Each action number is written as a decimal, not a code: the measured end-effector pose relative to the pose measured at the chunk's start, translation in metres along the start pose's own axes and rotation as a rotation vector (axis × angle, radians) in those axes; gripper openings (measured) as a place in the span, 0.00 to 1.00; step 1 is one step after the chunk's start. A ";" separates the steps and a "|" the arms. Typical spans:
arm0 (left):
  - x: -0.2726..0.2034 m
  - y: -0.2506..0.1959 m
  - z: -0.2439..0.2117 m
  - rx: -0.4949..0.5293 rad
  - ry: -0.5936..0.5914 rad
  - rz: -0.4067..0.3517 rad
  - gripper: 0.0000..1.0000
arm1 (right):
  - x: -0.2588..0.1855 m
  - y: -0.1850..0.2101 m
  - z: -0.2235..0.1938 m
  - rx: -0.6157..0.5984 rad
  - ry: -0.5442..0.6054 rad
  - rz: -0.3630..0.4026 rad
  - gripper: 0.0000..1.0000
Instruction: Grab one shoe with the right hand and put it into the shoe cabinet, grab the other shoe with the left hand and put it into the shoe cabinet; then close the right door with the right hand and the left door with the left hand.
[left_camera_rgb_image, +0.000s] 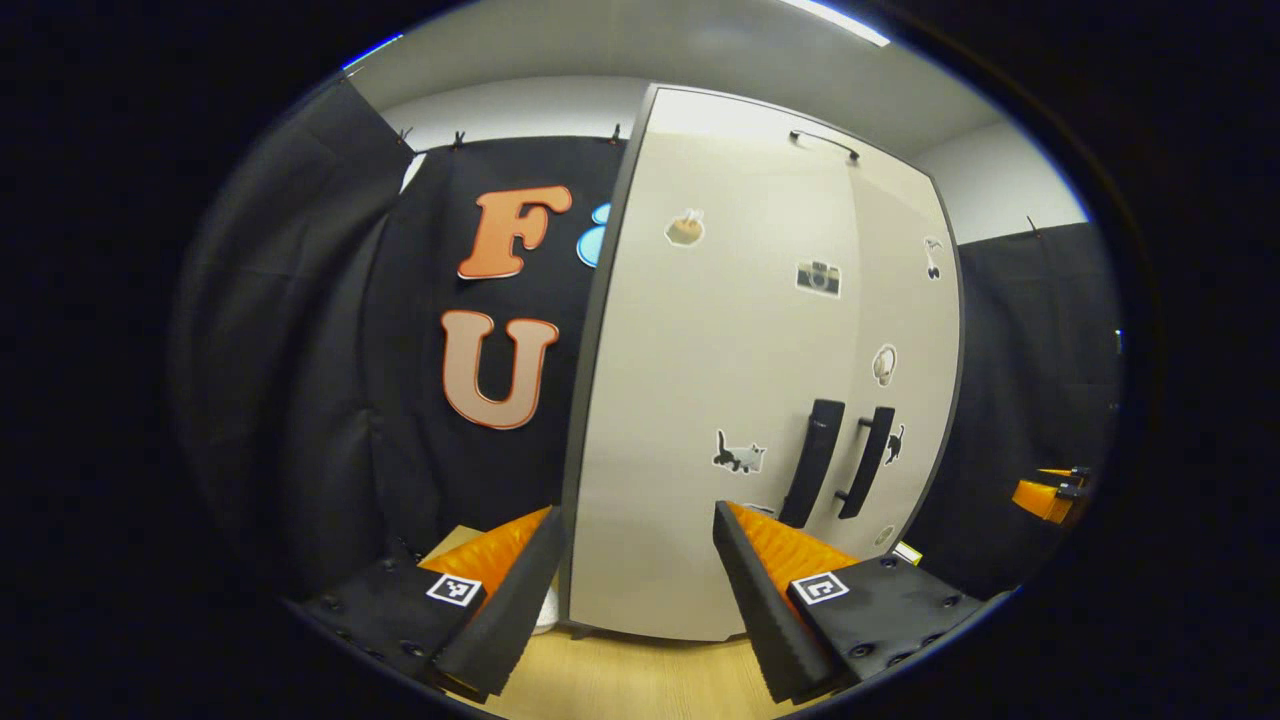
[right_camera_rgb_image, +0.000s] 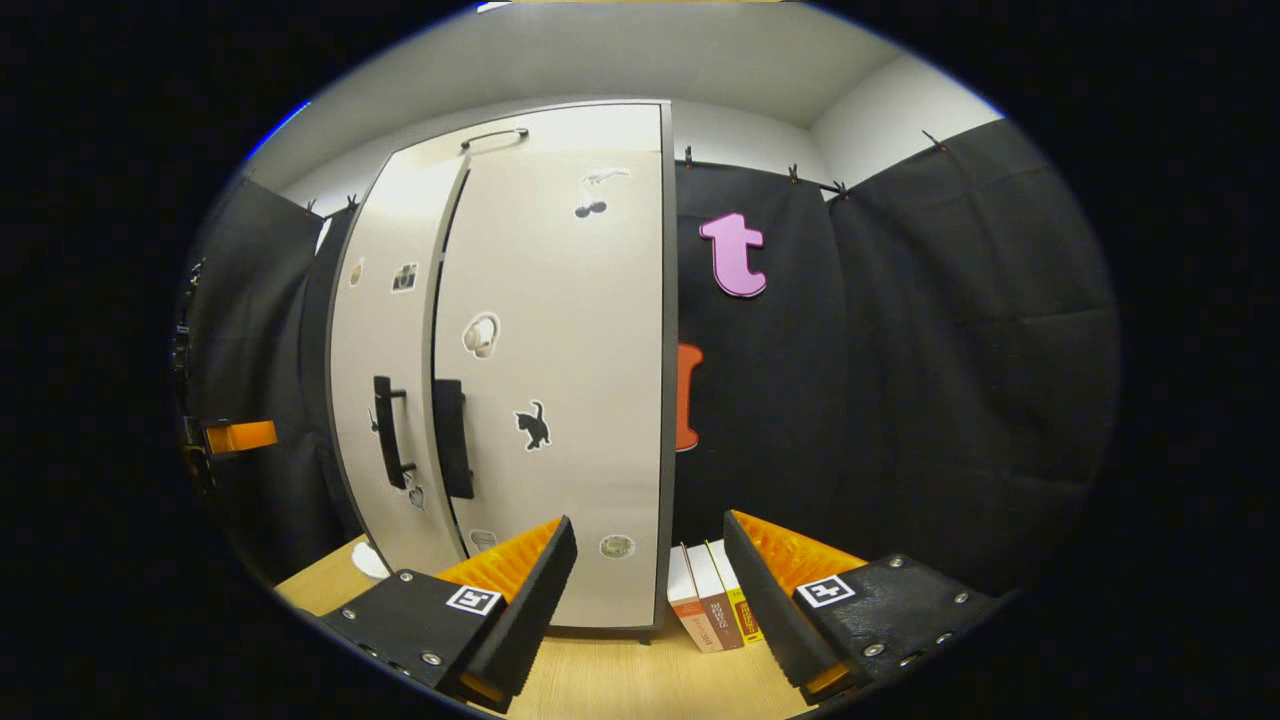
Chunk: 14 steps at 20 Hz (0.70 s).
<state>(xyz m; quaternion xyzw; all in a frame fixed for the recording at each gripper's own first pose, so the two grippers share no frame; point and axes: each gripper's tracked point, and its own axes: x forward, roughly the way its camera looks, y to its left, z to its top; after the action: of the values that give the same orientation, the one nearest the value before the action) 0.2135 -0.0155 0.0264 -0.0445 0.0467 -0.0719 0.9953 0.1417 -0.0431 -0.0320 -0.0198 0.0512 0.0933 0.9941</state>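
Observation:
The pale shoe cabinet (left_camera_rgb_image: 700, 330) stands upright on the wooden table, and both of its doors look shut, with stickers on them. Its two dark handles (left_camera_rgb_image: 812, 462) (left_camera_rgb_image: 868, 462) sit side by side at the middle seam. My left gripper (left_camera_rgb_image: 637, 515) is open in front of the left door's lower part, with nothing between its fingers. In the right gripper view the same cabinet (right_camera_rgb_image: 560, 350) fills the left half, handles (right_camera_rgb_image: 452, 438) close together. My right gripper (right_camera_rgb_image: 650, 522) is open and empty, level with the cabinet's right edge.
Several books (right_camera_rgb_image: 710, 595) stand beside the cabinet's right side. A small white object (right_camera_rgb_image: 370, 560) lies on the table by the cabinet's left corner (left_camera_rgb_image: 545, 610). Each view catches the other gripper far off to the side (left_camera_rgb_image: 1050, 495) (right_camera_rgb_image: 235, 437). Black cloth walls surround the booth.

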 end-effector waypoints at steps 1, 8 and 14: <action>-0.014 0.016 0.012 0.004 -0.016 0.024 0.96 | -0.005 0.002 0.013 0.007 -0.018 0.006 0.92; -0.082 0.108 0.075 0.008 -0.086 0.163 0.96 | -0.032 0.031 0.053 0.026 -0.075 0.035 0.91; -0.111 0.169 0.104 0.033 -0.143 0.242 0.96 | -0.053 0.059 0.059 0.023 -0.099 0.028 0.92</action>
<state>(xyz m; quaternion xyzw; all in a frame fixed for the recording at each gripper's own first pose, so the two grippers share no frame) 0.1375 0.1759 0.1233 -0.0270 -0.0206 0.0515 0.9981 0.0849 0.0082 0.0304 -0.0032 0.0034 0.1075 0.9942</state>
